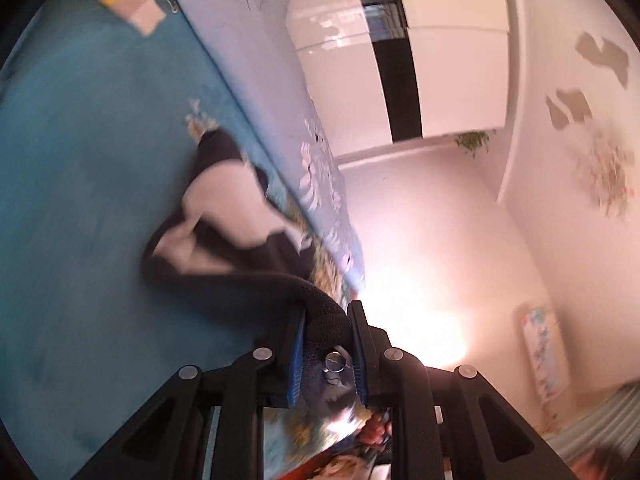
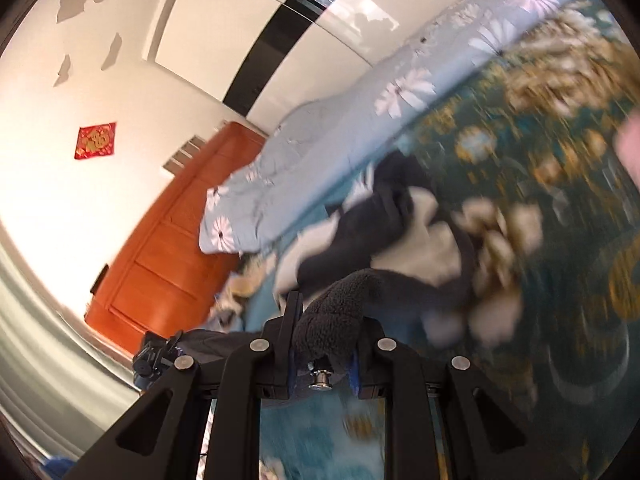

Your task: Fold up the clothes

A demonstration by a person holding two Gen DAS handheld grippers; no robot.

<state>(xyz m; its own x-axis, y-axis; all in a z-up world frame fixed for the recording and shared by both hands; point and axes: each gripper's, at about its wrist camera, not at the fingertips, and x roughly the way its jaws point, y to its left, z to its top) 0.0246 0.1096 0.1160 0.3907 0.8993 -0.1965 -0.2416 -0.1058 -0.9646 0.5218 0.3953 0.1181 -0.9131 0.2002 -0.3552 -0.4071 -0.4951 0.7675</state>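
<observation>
A black and white fleece garment (image 1: 224, 220) lies crumpled on the teal floral bedspread (image 1: 80, 160). My left gripper (image 1: 326, 320) is shut on a black fleece edge of it and holds that edge up off the bed. In the right wrist view the same garment (image 2: 384, 232) trails away over the bedspread (image 2: 560, 240). My right gripper (image 2: 328, 320) is shut on another black fleece part of it, lifted above the bed. Both views are tilted and blurred.
A light blue quilt with white flowers (image 1: 256, 60) (image 2: 320, 152) lies along the far side of the bed. An orange wooden headboard (image 2: 172, 240) stands behind it. White wardrobe doors (image 1: 360, 80) and walls lie beyond. A dark bag (image 2: 168, 352) sits by the bed.
</observation>
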